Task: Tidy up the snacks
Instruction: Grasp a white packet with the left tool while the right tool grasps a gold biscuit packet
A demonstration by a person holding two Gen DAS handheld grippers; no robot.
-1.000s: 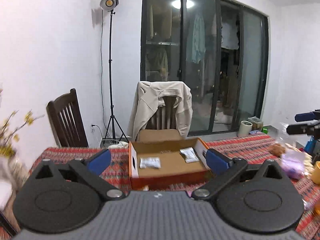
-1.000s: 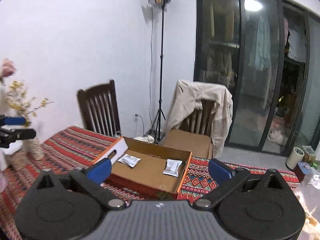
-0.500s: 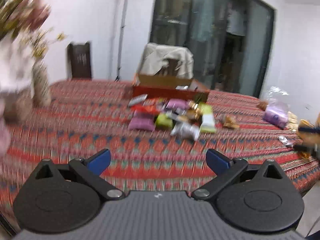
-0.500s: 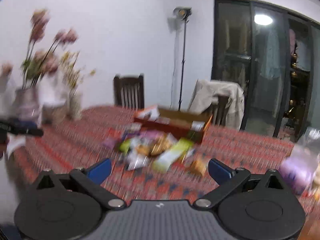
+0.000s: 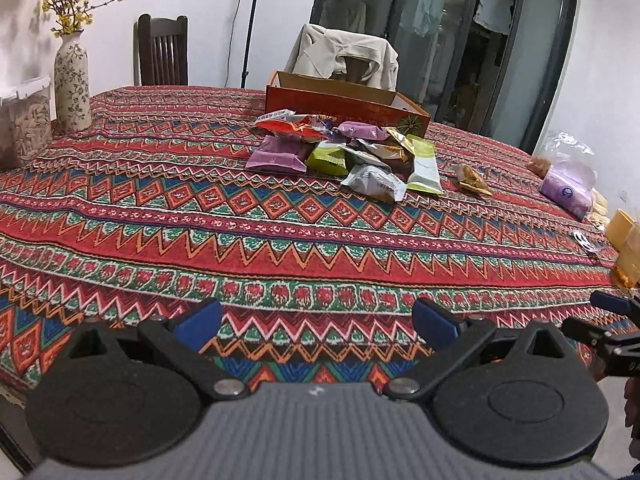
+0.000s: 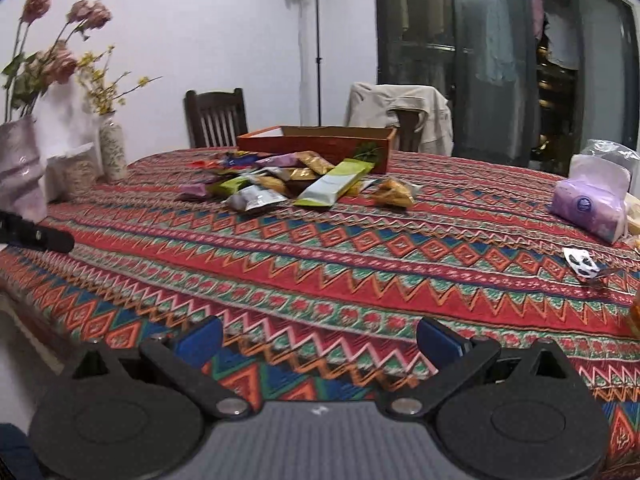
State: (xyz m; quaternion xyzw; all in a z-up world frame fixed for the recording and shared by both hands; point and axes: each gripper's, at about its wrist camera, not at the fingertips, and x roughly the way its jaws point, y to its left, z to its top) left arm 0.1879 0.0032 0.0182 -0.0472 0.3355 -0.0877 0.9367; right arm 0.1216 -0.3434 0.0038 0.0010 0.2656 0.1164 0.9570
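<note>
The left gripper (image 5: 317,320) hovered at the near edge of the table, jaws spread wide with nothing between them. Far to the left of its jaws stood a clear container (image 5: 24,120) and a patterned vase (image 5: 72,80) with yellow sprigs. The striped tablecloth (image 5: 240,232) ran ahead beneath the jaws. Well beyond them, a little right of their centre line, lay the snack pile (image 5: 344,152): a purple packet (image 5: 278,155) on its left side, a grey packet (image 5: 374,183) nearest the jaws, and a long green packet (image 5: 424,166) on its right. Just behind the pile sat the orange cardboard box (image 5: 344,102), touching or nearly touching the rearmost packets. Farther right lay a small golden snack (image 5: 472,178) on its own, then a purple tissue pack (image 5: 566,192).

The right gripper (image 6: 318,338) was likewise held wide open and empty, low over the near edge. Straight ahead of its jaws, well away, lay the same pile (image 6: 288,184), with the box (image 6: 320,146) behind it. To the right of the jaws, the tissue pack (image 6: 588,208) rested near the table's edge.
</note>
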